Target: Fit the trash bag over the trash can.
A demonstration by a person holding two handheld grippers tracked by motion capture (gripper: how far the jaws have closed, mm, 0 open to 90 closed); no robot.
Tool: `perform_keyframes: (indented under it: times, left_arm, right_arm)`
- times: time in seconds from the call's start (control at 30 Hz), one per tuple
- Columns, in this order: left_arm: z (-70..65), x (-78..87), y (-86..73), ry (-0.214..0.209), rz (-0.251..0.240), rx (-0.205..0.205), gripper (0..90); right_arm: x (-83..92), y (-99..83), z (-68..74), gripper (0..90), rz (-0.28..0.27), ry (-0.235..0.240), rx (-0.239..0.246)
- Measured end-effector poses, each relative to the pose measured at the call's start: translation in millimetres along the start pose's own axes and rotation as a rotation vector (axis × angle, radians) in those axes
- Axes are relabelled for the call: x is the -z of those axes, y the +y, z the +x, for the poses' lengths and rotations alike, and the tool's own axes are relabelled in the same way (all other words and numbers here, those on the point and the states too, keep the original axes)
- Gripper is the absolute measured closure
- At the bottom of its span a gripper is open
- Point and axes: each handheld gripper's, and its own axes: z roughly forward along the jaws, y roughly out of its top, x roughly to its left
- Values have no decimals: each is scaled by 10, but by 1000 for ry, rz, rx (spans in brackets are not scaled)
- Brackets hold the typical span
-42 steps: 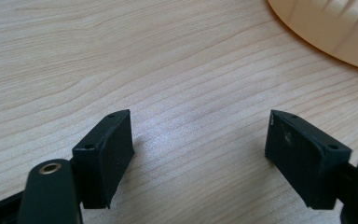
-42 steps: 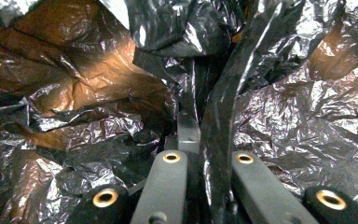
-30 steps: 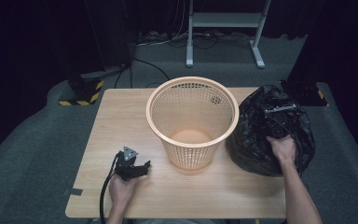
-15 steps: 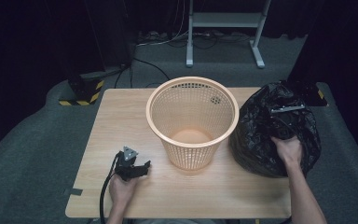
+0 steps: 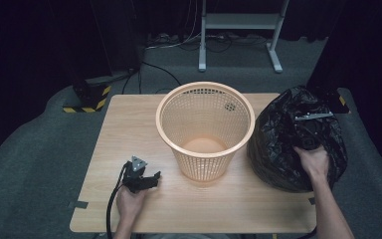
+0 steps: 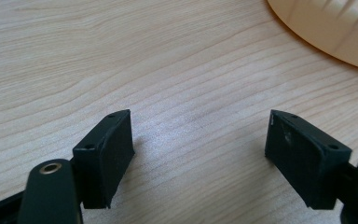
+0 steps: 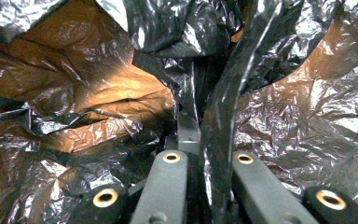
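The left hand-held gripper [image 5: 140, 178] lies on the tabletop [image 5: 129, 124] near its front edge, jaws wide apart with nothing between them. Right of it stands the basket [image 5: 205, 127]. Touching the basket's right side sits the black bag [image 5: 278, 144], its film clamped in the right hand-held gripper [image 7: 200, 140].

Light wooden table [image 5: 129, 129] carries an orange mesh basket [image 5: 205, 129] near centre; black plastic bag [image 5: 283, 144] just right of basket.
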Motion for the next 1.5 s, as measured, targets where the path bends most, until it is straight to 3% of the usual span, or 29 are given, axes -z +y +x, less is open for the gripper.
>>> perform_keyframes:
  times: [0.63,1.13,1.5]
  left_arm:
    - [0,0,0,0,0,-1,234]
    - [1,1,0,1,0,-2,234]
    - [1,0,0,0,1,0,234]
  right_arm:
    - [332,110,119,887,-50,63,35]
    - [566,266,225,887,-73,82,69]
    - [714,352,226,887,-72,75,77]
